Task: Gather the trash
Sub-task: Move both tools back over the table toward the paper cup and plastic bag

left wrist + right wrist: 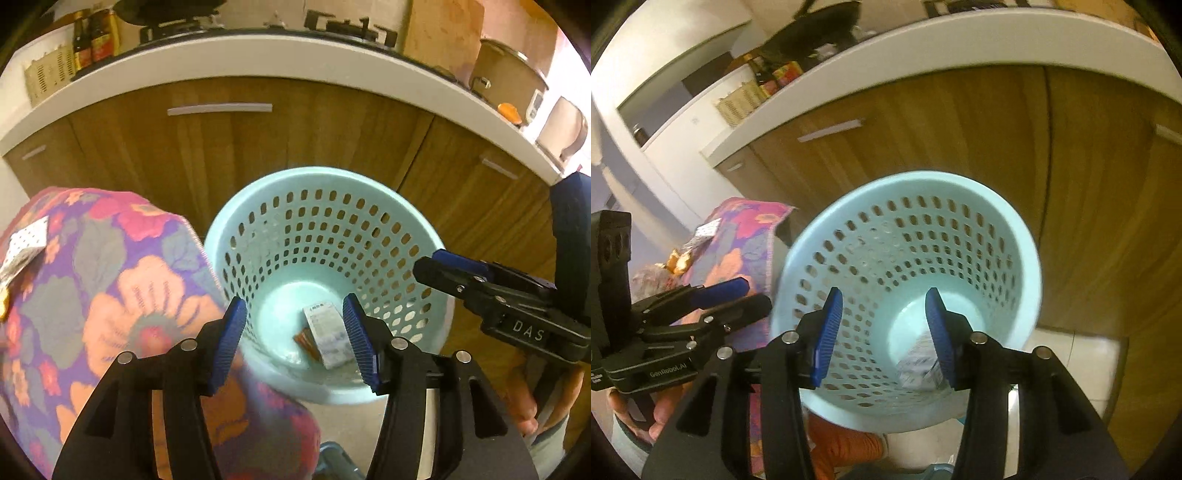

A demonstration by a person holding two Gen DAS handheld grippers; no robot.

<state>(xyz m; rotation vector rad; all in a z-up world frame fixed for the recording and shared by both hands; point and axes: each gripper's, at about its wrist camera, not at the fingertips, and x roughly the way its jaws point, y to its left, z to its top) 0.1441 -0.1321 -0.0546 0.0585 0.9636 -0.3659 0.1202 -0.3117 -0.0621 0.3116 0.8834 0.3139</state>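
A light blue perforated waste basket (325, 206) stands on the floor before wooden cabinets; it also shows in the right wrist view (912, 236). At its bottom lie a white printed carton (328, 334) and a small brown wrapper (306, 339); the carton shows blurred in the right wrist view (918, 363). My left gripper (295, 343) is open and empty above the basket's mouth. My right gripper (884, 332) is open and empty over the basket too. The right gripper shows at the right of the left wrist view (432, 267). The left gripper (746, 293) shows at the left of the right wrist view.
A surface under a flowered cloth (110, 280) stands left of the basket, with a white dotted wrapper (26, 243) and an orange-yellow scrap (677, 260) on it. Wooden cabinet doors (229, 147) and a white countertop (258, 59) lie behind. Pale floor tiles (1071, 354) show at right.
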